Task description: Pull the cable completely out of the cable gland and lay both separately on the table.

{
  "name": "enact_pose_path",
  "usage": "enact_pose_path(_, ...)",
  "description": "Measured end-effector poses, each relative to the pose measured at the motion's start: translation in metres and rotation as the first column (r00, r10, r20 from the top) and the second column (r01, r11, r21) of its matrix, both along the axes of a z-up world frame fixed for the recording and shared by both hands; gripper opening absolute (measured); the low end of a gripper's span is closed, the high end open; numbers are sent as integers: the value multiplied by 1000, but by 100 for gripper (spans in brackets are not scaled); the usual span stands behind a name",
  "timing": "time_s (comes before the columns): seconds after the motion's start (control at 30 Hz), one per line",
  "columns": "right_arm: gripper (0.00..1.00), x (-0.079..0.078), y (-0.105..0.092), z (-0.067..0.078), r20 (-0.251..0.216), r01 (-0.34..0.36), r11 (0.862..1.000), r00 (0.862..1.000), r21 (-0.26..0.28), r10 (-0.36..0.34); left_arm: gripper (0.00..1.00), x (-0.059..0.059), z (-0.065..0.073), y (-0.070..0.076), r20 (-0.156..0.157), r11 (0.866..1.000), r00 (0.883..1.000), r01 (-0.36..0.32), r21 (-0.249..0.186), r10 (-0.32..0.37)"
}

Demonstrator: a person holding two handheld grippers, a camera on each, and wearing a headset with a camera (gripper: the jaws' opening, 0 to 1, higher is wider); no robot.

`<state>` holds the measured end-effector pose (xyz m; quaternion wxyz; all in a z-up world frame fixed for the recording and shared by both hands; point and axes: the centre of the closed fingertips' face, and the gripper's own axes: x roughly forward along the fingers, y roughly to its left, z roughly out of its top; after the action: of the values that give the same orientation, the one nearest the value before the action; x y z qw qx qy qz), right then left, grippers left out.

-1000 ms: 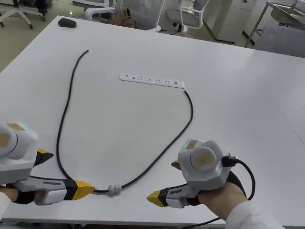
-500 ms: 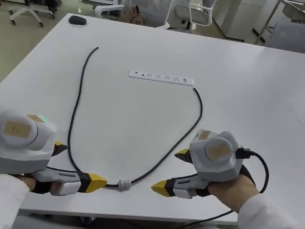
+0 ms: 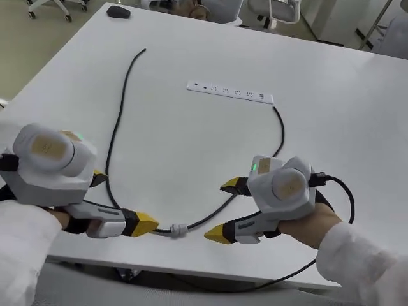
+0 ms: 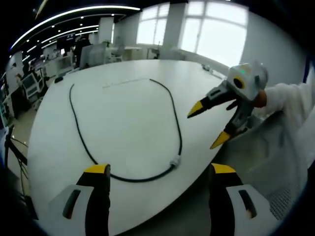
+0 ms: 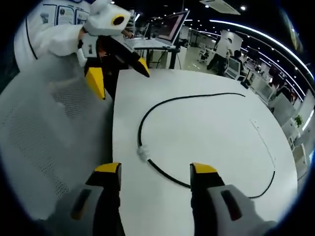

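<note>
Head view, desk [image 3: 191, 146]: a white top is carrying everything, with office chairs standing beyond its far edge
Head view, cable [image 3: 118, 127]: a black cord is running from the power strip [image 3: 229, 92] down in a wide loop to the near edge, then climbing up the left side to a free end near a dark mouse [image 3: 118, 11]
Head view, cable gland [image 3: 178, 229]: the small pale fitting is sitting on the cable at the bottom of the loop, close to the desk's near edge
Head view, left hand-held gripper [image 3: 121, 201]: its yellow-tipped jaws are standing spread, pinching nothing, with the lower tip just beside the gland
Head view, right hand-held gripper [image 3: 223, 210]: its jaws are also gaping, pointing at the gland from the other side and holding nothing

Left gripper view, left hand-held gripper [image 4: 160, 169]: the jaws are standing wide apart
Left gripper view, cable gland [image 4: 174, 161]: it is lying on the desk [image 4: 133, 113] ahead, threaded on the cable [image 4: 78, 132]
Left gripper view, right hand-held gripper [image 4: 206, 127]: it is hovering beyond the gland, jaws parted

Right gripper view, right hand-held gripper [image 5: 155, 168]: the jaws are spread, gripping nothing
Right gripper view, cable gland [image 5: 142, 153]: it is resting on the cable [image 5: 197, 98] near the edge of the desk [image 5: 206, 137], just ahead of the jaws
Right gripper view, left hand-held gripper [image 5: 119, 76]: it is hanging farther off, jaws apart
</note>
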<state>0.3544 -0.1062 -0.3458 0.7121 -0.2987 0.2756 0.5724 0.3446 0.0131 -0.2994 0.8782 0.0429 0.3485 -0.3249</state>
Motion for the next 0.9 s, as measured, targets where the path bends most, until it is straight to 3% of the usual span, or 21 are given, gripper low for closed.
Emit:
enact_pose_path(0.13, 52, 3, 5, -13, -17, -11, 1000, 1000, -2, 11, 82, -1, 0, -1, -3, 1000, 1000, 8, 1, -8)
enact_pose_path(0.23, 51, 2, 7, -25, -16, -57, 998, 998, -36, 57, 82, -2, 0, -3, 0, 1000, 1000, 18, 4, -18)
enact_pose_path(0.43, 43, 5, 20, -35, -31, -94, 995, 995, -15, 94, 81, -1, 1, -2, 5, 1000, 1000, 13, -7, -13)
enact_pose_path(0.63, 32, 9, 30, -51, -14, -125, 992, 992, -23, 125, 79, -2, 2, -4, 0, 1000, 1000, 28, -12, -28)
enact_pose_path(0.9, 25, -4, 43, -63, -31, -198, 980, 980, -16, 197, 78, -1, 4, -5, 9, 999, 999, 35, -19, -35)
